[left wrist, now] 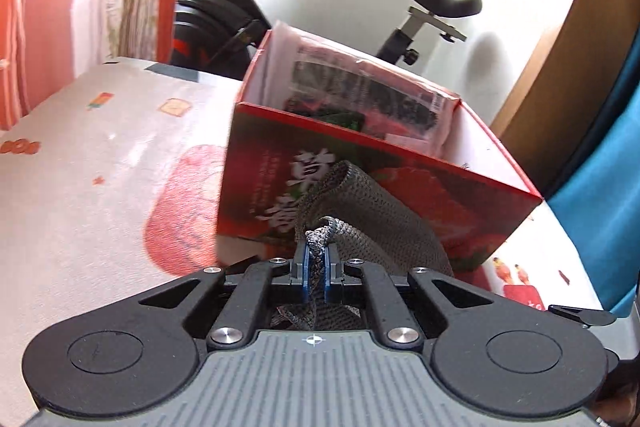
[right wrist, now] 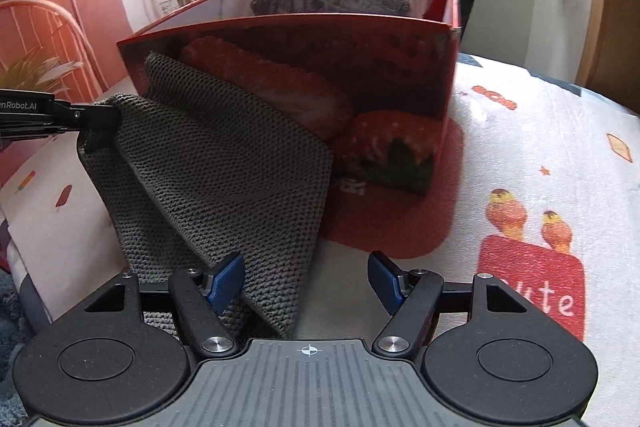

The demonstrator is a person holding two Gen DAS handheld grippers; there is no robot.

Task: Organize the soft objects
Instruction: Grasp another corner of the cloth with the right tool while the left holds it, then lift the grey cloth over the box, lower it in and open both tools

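A grey knitted cloth (right wrist: pixel 216 179) hangs in front of a red cardboard box (right wrist: pixel 360 67) printed with strawberries. My left gripper (left wrist: pixel 316 267) is shut on one corner of the grey knitted cloth (left wrist: pixel 360 219), and in the right wrist view its fingers (right wrist: pixel 96 119) come in from the left and hold the cloth up. My right gripper (right wrist: pixel 306 281) stands open; the cloth's lower corner lies between its blue pads, close to the left pad (right wrist: pixel 226 281), and no pad presses on it. The box (left wrist: pixel 380 187) holds a plastic-wrapped package (left wrist: pixel 360 95).
The box stands on a white bedspread (right wrist: pixel 540 155) with red cartoon prints. Behind it is an exercise bike (left wrist: pixel 440 3) against a white wall. A red chair back (right wrist: pixel 44 39) and a plant are at the left, a blue object (left wrist: pixel 600 163) at the right.
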